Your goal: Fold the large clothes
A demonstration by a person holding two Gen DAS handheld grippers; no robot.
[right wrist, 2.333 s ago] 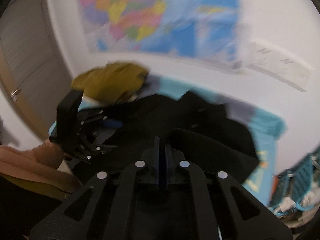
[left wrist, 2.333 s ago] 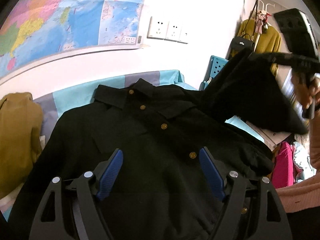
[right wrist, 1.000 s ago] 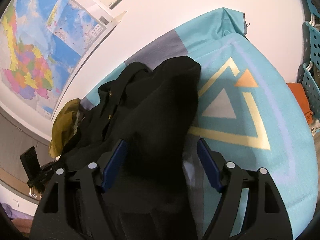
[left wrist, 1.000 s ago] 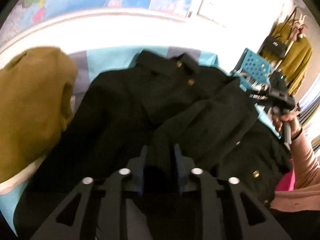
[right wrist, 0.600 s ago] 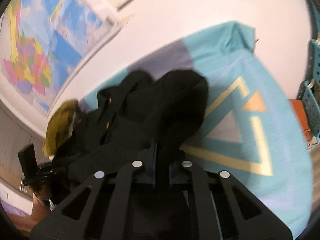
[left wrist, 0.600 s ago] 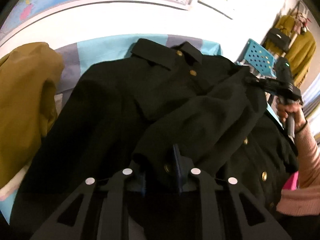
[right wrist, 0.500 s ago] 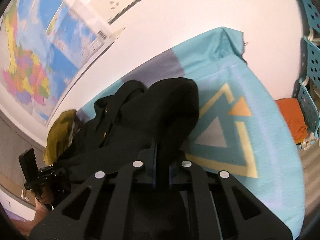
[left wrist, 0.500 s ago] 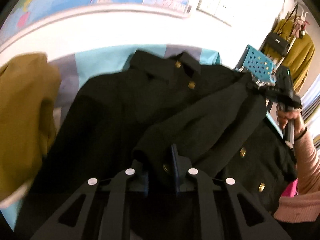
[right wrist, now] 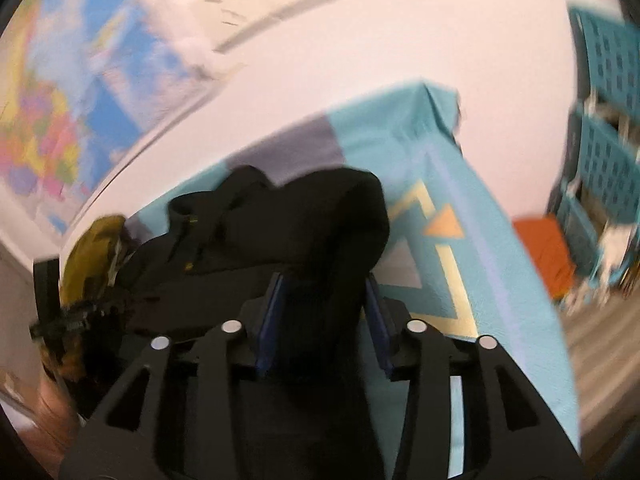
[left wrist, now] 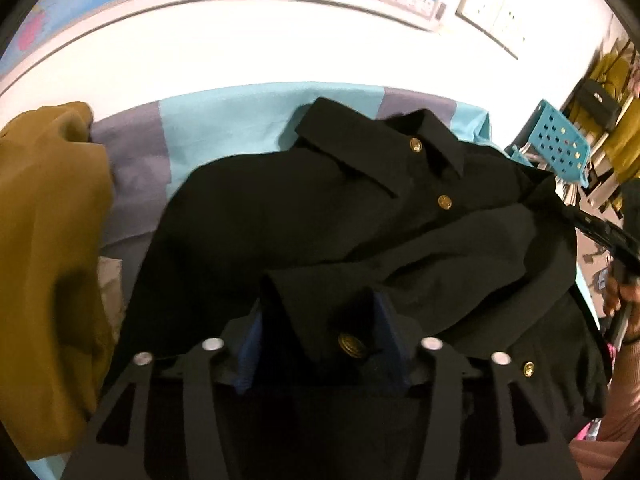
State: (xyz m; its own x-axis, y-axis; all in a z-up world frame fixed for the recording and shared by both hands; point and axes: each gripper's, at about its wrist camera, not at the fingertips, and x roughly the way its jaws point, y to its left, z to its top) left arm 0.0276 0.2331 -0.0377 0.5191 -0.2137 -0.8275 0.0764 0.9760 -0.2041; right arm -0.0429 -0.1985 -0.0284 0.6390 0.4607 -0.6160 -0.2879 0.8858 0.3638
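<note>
Sleeve laid across the black jacket (left wrist: 304,216), ready for folding.
Left gripper (left wrist: 320,320) spread around the cuff; right gripper (right wrist: 325,312) spread around the shoulder.

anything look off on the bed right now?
Mostly not. The black coat has its sleeve folded across the front, cuff between the open left gripper fingers. The right gripper is open too. Only oddity: a mustard garment lies bunched beside the coat on the bedspread.

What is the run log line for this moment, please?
task: fold coat | sleeve across front | left gripper: open around cuff | right gripper: open around cloth | blanket under
</note>
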